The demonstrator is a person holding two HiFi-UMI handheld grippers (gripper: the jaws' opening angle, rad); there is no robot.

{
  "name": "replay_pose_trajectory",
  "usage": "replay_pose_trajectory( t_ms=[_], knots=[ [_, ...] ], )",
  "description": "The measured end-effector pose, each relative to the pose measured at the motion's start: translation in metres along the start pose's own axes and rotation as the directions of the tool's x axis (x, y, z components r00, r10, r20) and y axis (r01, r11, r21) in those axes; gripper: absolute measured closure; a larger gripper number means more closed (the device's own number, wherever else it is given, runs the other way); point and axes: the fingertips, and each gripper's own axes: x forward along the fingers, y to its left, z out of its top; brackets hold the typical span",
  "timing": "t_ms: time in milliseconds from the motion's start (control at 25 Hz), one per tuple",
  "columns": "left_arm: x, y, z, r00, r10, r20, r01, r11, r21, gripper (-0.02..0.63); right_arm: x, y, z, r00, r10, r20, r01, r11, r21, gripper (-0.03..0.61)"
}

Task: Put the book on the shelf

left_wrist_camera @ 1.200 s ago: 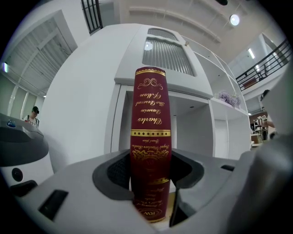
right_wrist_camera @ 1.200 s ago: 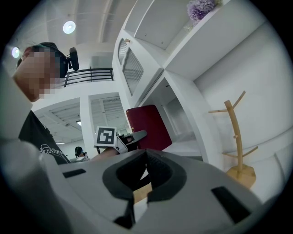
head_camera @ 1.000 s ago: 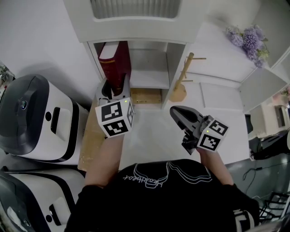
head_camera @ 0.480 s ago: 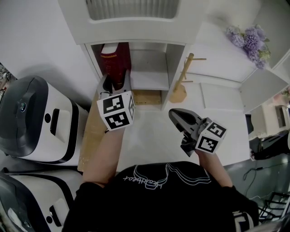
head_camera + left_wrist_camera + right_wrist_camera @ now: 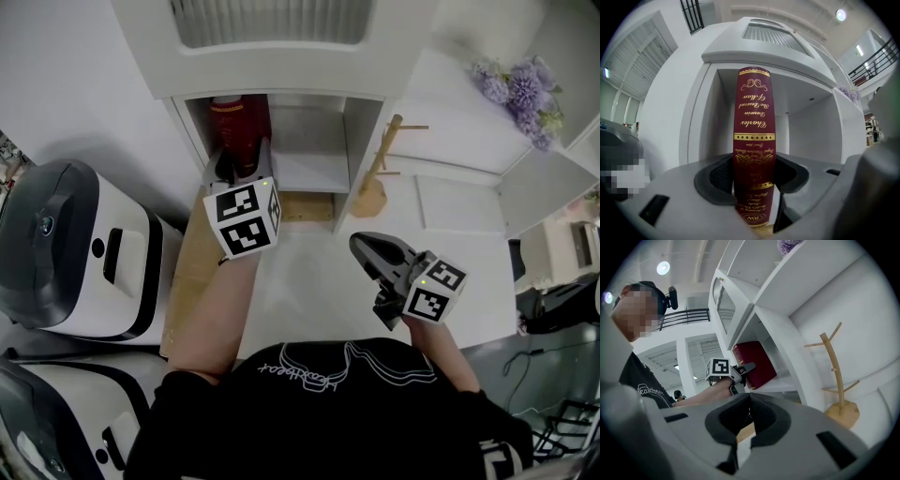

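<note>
White shelf [image 5: 364,141] on a white surface [image 5: 309,272]. The left tongs [image 5: 240,167] clamp the red book [image 5: 754,140] across its spine, upright. The book is directly ahead of them, partly inside the left compartment. The right tongs [image 5: 367,247] are closed, empty and idle, well to the side.

Recommended: keep the book vertical, push straight in clear of the side wall, and release only once it stands.

Against the earlier frame, book and left tongs sit deeper in the shelf.

White wall [image 5: 862,324], round ceiling lamp [image 5: 663,267], black railing [image 5: 686,315]
</note>
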Motion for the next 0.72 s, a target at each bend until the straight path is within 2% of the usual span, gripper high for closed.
replay_pose_trajectory(
  t_ms=[280, 480, 720],
  knots=[
    [0.012, 0.002, -0.001, 1.000, 0.008, -0.009, -0.008, 1.000, 0.004, 0.405, -0.008, -0.002, 0.000, 1.000, -0.014, -0.003, 0.014, 1.000, 0.000, 0.572],
    [0.013, 0.000, -0.002, 0.999, -0.021, -0.026, 0.020, 0.999, -0.027, 0.399, -0.013, -0.004, 0.002, 1.000, -0.016, 0.002, 0.016, 1.000, 0.004, 0.572],
    [0.005, -0.007, 0.000, 0.996, -0.090, -0.014, 0.089, 0.995, -0.049, 0.329, -0.017, -0.001, 0.002, 1.000, -0.016, 0.018, 0.016, 1.000, 0.003, 0.572]
  ],
)
